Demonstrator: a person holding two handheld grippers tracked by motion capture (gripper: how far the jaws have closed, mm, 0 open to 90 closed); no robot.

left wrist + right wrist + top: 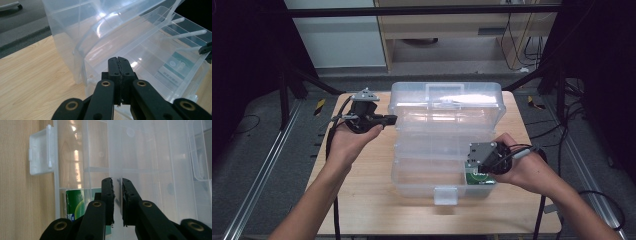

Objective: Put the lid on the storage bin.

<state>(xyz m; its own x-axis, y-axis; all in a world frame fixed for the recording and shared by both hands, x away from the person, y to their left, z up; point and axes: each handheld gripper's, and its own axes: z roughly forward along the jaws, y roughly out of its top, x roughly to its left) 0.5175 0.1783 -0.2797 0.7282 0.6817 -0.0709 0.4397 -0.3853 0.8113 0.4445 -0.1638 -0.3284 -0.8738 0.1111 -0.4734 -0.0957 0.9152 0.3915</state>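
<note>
A clear plastic organizer box [444, 145] sits open in the middle of the wooden desk [362, 200], its lid [446, 102] tilted up at the far side and its white latch [445, 195] at the near edge. The right gripper [477, 167] is at the box's near right corner, its jaws narrowed onto a thin clear wall of the box that stands between the pads. A green packet [77, 206] lies in the compartment just beside them. The left gripper [387, 119] is held beside the box's far left corner, near the lid, its jaws pressed fully together with nothing between them.
</note>
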